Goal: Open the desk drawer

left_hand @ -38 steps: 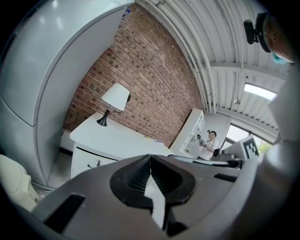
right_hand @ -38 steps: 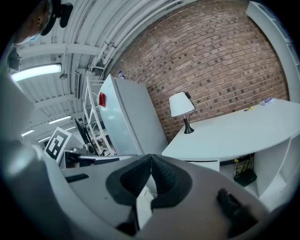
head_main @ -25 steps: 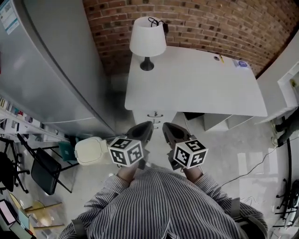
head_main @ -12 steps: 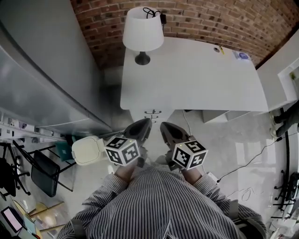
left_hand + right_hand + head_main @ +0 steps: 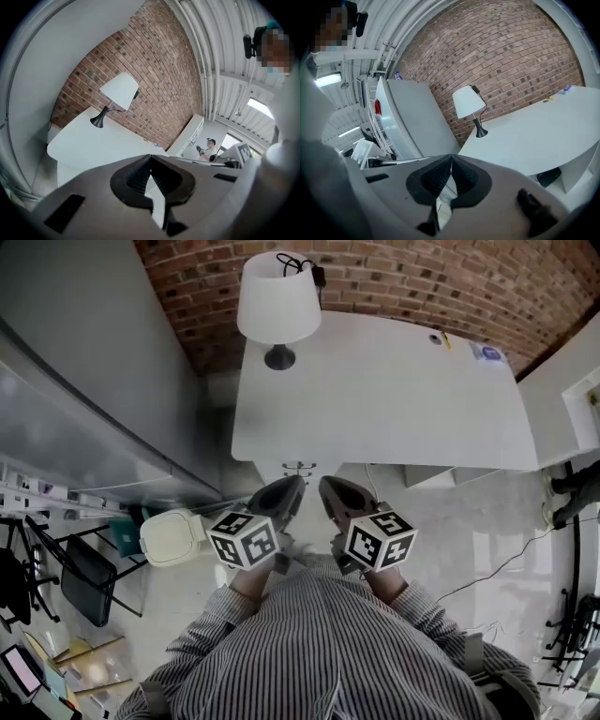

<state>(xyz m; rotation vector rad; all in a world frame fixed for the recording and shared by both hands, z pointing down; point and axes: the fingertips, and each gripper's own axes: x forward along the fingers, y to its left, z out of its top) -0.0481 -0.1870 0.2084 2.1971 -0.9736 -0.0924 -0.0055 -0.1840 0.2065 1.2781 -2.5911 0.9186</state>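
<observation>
Left gripper (image 5: 296,484) is closed, ribbed pads pressed together with nothing between them; right gripper (image 5: 326,486) is the same, jaws together and empty; both are held side by side in front of a striped shirt (image 5: 319,643), tips near each other but apart, aimed at the desk (image 5: 394,390); marker cubes face up at the rear of each. The drawer (image 5: 300,467) sits under the left end of the desk's near edge, just past the two tips in the head view; neither gripper touches it. From this steep angle the drawer is only a narrow white strip of front with small dark handles; it looks pushed in under the top; how many drawers are stacked there I cannot tell. The desk is plain white with a rounded near-left corner; a white-shaded lamp (image 5: 278,301) on a dark base stands at its back-left corner against a brick wall (image 5: 422,277); a few small items lie at the far-right corner, too small to name. A grey cabinet (image 5: 84,381) stands left of the desk; a cream-lidded bin (image 5: 172,537) is on the floor beside the left gripper; a black chair (image 5: 80,577) is further left.
</observation>
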